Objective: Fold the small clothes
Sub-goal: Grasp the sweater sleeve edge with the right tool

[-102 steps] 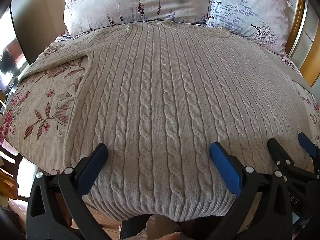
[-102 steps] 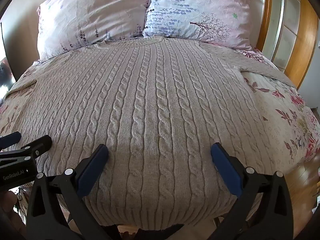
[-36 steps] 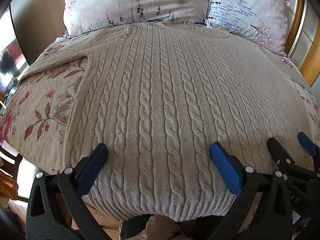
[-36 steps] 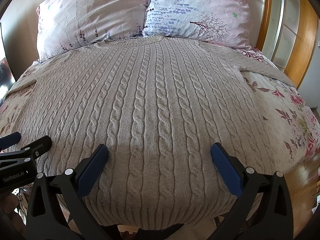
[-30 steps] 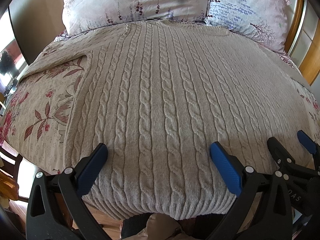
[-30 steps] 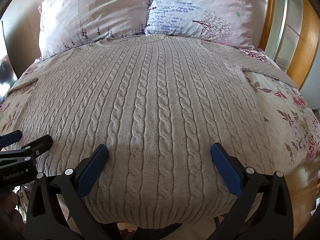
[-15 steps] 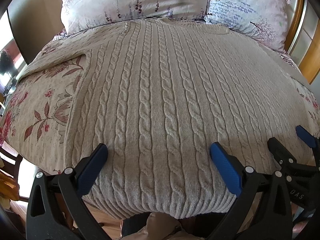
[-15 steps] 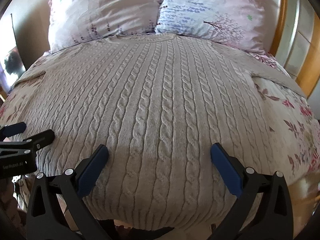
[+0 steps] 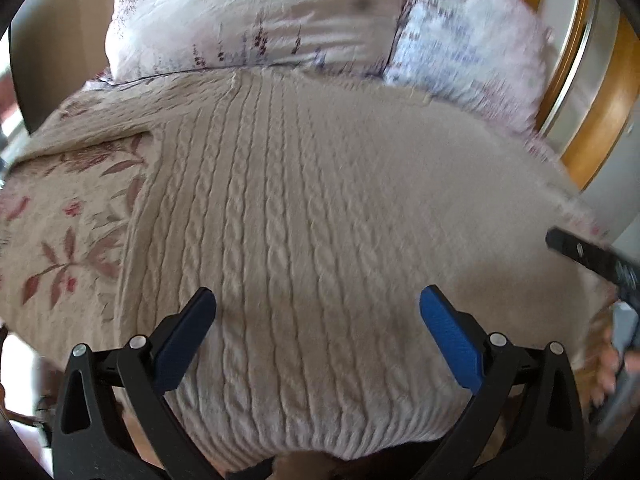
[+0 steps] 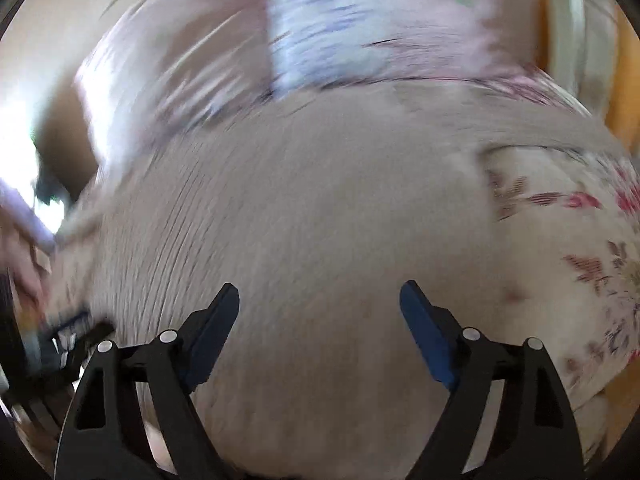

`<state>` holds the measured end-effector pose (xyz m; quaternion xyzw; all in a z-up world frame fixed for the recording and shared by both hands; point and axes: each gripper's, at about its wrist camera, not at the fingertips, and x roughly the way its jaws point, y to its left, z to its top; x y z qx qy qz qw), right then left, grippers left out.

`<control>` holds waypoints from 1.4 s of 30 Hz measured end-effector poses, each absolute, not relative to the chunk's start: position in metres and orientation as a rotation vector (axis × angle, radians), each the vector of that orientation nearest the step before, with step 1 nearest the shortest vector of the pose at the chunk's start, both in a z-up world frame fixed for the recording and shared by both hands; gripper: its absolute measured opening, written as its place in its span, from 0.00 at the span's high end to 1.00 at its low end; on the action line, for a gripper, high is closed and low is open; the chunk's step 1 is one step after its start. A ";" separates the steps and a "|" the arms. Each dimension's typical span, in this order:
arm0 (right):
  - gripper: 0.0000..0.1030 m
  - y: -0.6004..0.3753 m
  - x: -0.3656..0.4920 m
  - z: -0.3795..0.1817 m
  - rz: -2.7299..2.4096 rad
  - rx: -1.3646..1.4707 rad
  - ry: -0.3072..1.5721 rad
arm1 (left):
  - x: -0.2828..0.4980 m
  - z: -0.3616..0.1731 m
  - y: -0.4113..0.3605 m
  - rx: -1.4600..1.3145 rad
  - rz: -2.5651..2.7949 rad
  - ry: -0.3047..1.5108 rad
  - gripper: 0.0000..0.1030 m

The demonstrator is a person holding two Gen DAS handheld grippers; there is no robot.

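— Across the bed (image 9: 60,248), from the pillows down to its near edge, we see the cable-knit sweater (image 9: 320,208) spread flat, hem toward us and hanging slightly over that edge.

— And our grippers?

— Our left gripper (image 9: 316,312) hovers over the hem with its blue pads (image 9: 448,336) spread wide, nothing between them. Our right gripper (image 10: 320,308) is likewise parted and empty above the knit, jaws a little narrower.

— Anything else we can make out?

— Two floral pillows (image 9: 256,16) touch the sweater's neckline at the far edge. One sleeve (image 10: 540,132) runs toward the bed's right edge across the flowered cover. The right wrist view is badly smeared, so we cannot read finer detail there.
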<state>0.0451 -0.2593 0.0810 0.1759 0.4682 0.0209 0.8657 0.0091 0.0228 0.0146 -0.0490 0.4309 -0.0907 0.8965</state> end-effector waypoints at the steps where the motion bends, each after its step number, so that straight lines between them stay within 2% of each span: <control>1: 0.22 -0.286 0.053 0.084 0.000 0.436 0.964 | 0.013 0.019 0.026 -0.125 -0.205 0.877 0.02; 7: 0.37 -0.408 0.086 0.071 -0.203 0.743 0.941 | 0.033 0.034 0.035 -0.147 -0.237 0.825 0.02; 13: 0.39 -0.500 0.103 0.052 -0.460 0.871 0.919 | 0.057 0.050 0.047 -0.147 -0.219 0.770 0.02; 15: 0.43 -0.516 0.103 0.043 -0.486 0.927 0.908 | 0.063 0.052 0.051 -0.174 -0.225 0.749 0.02; 18: 0.57 -0.534 0.100 0.036 -0.506 1.005 0.867 | 0.072 0.052 0.056 -0.222 -0.247 0.712 0.02; 23: 0.79 -0.547 0.101 0.030 -0.553 1.047 0.838 | 0.092 0.047 0.051 -0.269 -0.295 0.752 0.02; 26: 0.86 -0.548 0.104 0.028 -0.570 1.025 0.827 | 0.100 0.045 0.049 -0.292 -0.317 0.769 0.02; 30: 0.90 -0.539 0.113 0.035 -0.587 0.902 0.837 | 0.108 0.044 0.051 -0.319 -0.331 0.774 0.02; 34: 0.90 -0.519 0.124 0.069 -0.567 0.743 0.767 | 0.116 0.042 0.054 -0.334 -0.346 0.788 0.05; 42: 0.90 -0.411 0.163 0.137 -0.243 0.525 0.677 | 0.126 0.038 0.067 -0.388 -0.333 0.794 0.11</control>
